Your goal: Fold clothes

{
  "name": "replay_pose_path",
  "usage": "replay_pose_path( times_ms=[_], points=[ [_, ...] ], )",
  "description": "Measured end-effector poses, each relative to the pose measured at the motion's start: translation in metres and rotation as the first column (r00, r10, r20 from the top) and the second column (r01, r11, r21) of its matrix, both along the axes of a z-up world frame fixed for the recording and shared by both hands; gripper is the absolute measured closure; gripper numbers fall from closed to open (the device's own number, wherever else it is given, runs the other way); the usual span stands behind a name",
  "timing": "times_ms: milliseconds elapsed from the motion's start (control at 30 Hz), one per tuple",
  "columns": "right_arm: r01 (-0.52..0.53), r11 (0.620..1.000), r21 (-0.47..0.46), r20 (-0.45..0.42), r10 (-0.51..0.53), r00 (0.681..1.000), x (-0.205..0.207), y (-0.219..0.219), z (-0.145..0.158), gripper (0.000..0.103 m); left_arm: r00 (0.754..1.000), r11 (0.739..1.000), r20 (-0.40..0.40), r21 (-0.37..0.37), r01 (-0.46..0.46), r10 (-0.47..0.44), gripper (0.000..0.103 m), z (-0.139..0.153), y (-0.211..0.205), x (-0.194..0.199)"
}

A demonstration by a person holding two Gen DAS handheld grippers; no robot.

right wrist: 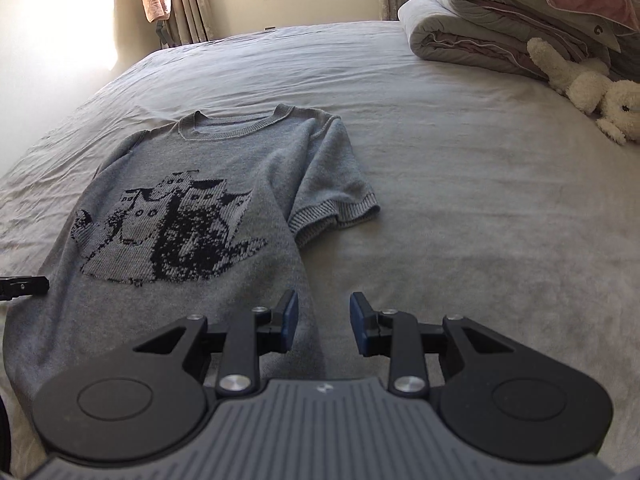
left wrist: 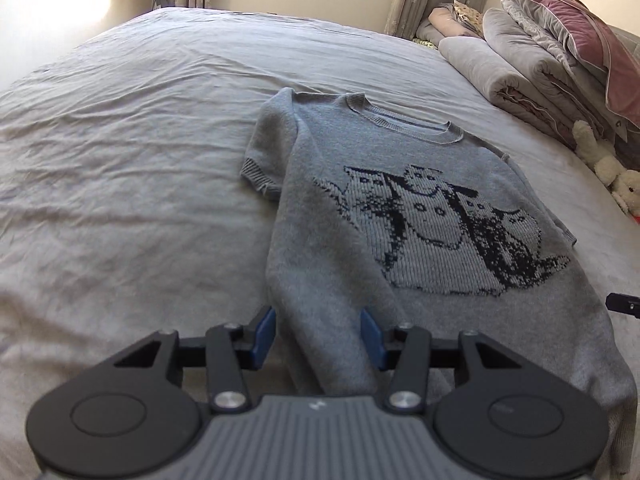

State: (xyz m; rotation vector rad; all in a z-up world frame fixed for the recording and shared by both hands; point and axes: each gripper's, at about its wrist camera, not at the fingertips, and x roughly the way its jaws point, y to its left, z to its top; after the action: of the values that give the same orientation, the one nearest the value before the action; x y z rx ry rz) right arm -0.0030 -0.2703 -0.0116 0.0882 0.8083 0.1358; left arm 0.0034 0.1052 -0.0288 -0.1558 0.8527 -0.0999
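A grey short-sleeved knit sweater [left wrist: 400, 208] with a dark cat pattern lies flat, face up, on the bed, its neck towards the far wall. My left gripper [left wrist: 321, 334] hovers open over the lower left side edge of the sweater, with the fabric lying flat beneath the blue pads. My right gripper [right wrist: 324, 320] stands open just above the sweater's [right wrist: 192, 208] lower right side edge, mostly over bare sheet. Each wrist view catches a dark fingertip [left wrist: 622, 303] of the other gripper at the picture's edge.
The grey bed sheet [left wrist: 140, 140] is wrinkled. Folded quilts [right wrist: 472, 36] and a pink pillow [left wrist: 580, 28] are stacked at the right side. A white plush toy [right wrist: 584, 84] lies beside them. Curtains and a window stand behind the bed.
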Motion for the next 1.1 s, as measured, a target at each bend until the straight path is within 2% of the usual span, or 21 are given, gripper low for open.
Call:
replay_pose_path(
  times_ms=[233,400,567,667,767,867,1100],
  points=[
    [0.023,0.999,0.04,-0.042,-0.021,0.999,-0.026,-0.014,-0.009,0.071,1.0,0.995,0.002,-0.096,0.031,-0.031,0.056,-0.006,0.017,-0.029],
    [0.041,0.995,0.09,-0.082,-0.034,0.996,-0.049,-0.023,-0.008,0.071,0.998,0.967,-0.009,-0.25,0.051,-0.055,0.058,-0.01,0.028,-0.052],
    [0.049,0.985,0.165,-0.1,-0.032,0.994,-0.085,-0.03,-0.011,0.07,1.0,0.918,-0.006,-0.397,0.018,-0.022,0.058,-0.025,0.034,-0.079],
    [0.056,0.977,0.207,-0.093,-0.037,0.995,-0.107,-0.032,-0.015,0.07,0.999,0.882,-0.006,-0.471,-0.035,0.037,0.058,-0.035,0.039,-0.089],
    [0.045,0.971,0.236,-0.06,-0.032,0.998,-0.13,-0.032,-0.015,0.07,0.993,0.823,-0.017,-0.558,-0.109,0.12,0.061,-0.043,0.047,-0.098],
    [0.018,0.965,0.26,-0.025,-0.012,1.0,-0.152,-0.031,-0.014,0.07,0.984,0.777,-0.023,-0.611,-0.154,0.178,0.065,-0.051,0.052,-0.102],
    [-0.065,0.984,0.167,0.012,0.064,0.998,-0.176,-0.007,-0.023,0.069,0.974,0.72,-0.034,-0.668,-0.19,0.226,0.069,-0.063,0.049,-0.094]
  ],
)
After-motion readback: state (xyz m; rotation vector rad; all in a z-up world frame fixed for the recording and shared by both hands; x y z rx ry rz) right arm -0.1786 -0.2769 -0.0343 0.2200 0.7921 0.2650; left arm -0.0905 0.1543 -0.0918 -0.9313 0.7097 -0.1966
